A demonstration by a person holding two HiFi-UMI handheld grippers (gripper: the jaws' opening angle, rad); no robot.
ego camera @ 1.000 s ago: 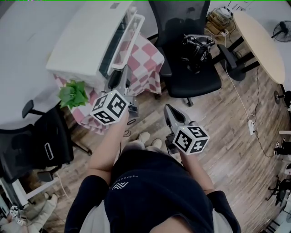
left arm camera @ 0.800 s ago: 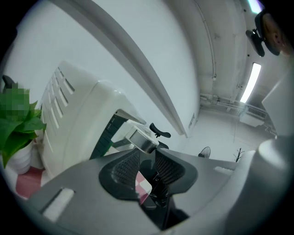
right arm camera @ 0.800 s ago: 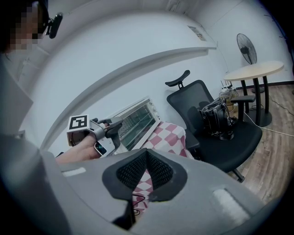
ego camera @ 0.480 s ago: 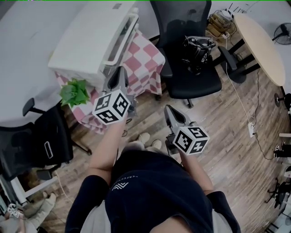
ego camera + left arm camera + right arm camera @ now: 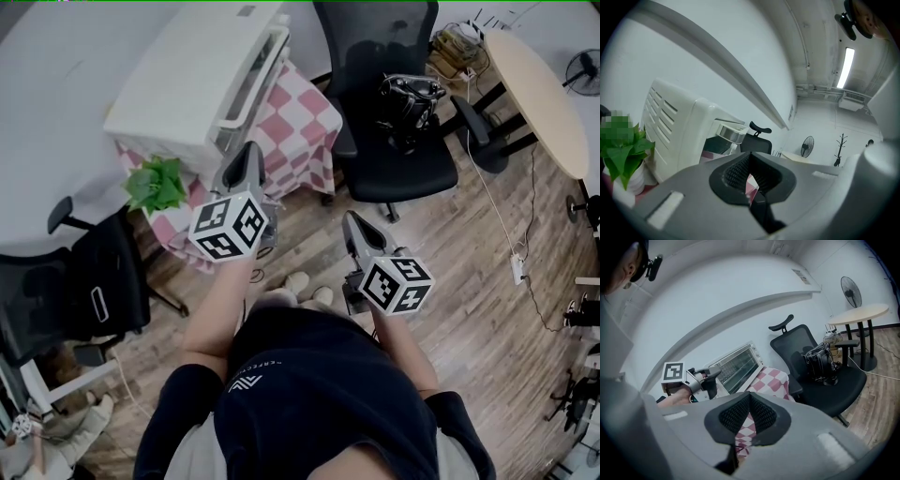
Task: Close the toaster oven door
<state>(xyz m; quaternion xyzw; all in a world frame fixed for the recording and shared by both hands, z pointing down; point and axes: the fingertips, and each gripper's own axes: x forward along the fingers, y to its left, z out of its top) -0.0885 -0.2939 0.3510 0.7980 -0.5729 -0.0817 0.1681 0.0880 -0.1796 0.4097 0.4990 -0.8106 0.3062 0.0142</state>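
Note:
The white toaster oven (image 5: 178, 84) stands on a red-and-white checked cloth (image 5: 300, 127). Its glass door (image 5: 737, 365) lies flat against the front, with the handle bar (image 5: 251, 67) along its top edge. My left gripper (image 5: 247, 152) is shut with nothing between its jaws. It hangs just in front of the door's lower edge, and I cannot tell whether it touches. In the left gripper view the left gripper (image 5: 750, 158) points past the oven's vented side (image 5: 670, 126). My right gripper (image 5: 352, 221) is shut and empty, lower and to the right, over the floor.
A potted green plant (image 5: 156, 184) stands at the cloth's near left corner. A black office chair (image 5: 389, 141) with a dark bag (image 5: 409, 97) is right of the oven. Another black chair (image 5: 80, 291) is at left. A round wooden table (image 5: 536, 80) stands at far right.
The oven door, ajar a second ago, now lies against the oven front. My left gripper's jaws have come together and it has drawn back slightly. The right gripper has barely moved.

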